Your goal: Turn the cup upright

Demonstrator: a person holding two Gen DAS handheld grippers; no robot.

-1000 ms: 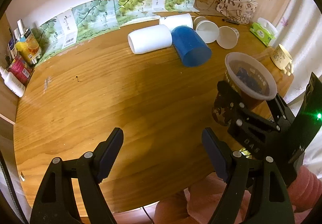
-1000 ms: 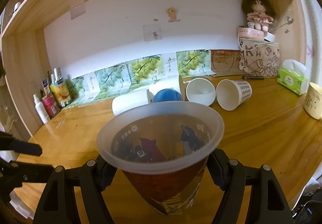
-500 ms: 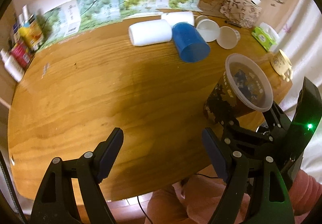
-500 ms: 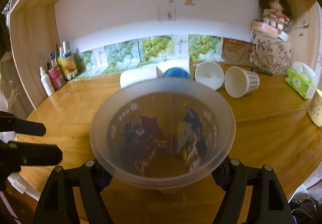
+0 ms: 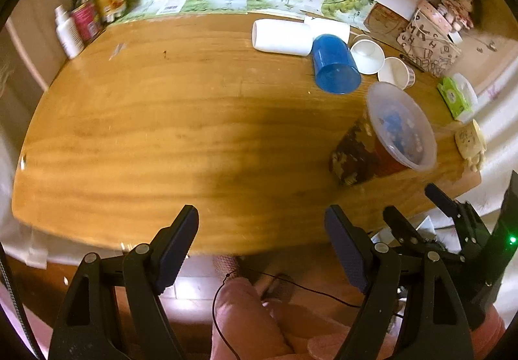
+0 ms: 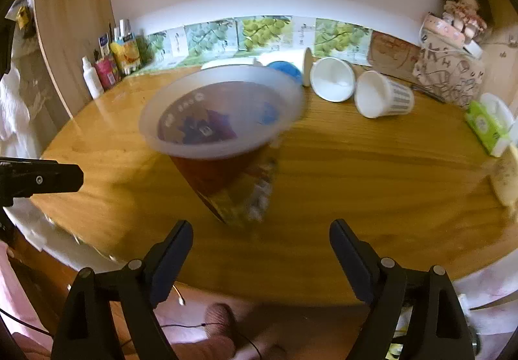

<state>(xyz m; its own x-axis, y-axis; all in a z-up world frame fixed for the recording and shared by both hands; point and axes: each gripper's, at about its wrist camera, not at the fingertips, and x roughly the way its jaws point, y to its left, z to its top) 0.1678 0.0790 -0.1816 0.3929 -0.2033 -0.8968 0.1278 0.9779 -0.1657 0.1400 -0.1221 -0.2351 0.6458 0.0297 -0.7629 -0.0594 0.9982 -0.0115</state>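
The fingers (image 6: 171, 250) of the right gripper (image 6: 260, 258) are spread wide apart, with nothing held between them, and are kept low over the near edge of the tabletop (image 6: 372, 172). Just ahead, apart from them, the printed cup (image 6: 223, 140) stands mouth up, blurred. The left gripper (image 5: 262, 243) is likewise held with fingers parted at the near edge, well apart from the cup.

Both the left gripper (image 5: 260, 250) and the right gripper (image 6: 260, 258) are matte black plastic with triangular cut-outs, silver screws at the joints and dark blue fingertip pads (image 5: 177, 245), with a thin black cable (image 5: 291, 285) trailing over pink clothing (image 5: 246, 321) below.
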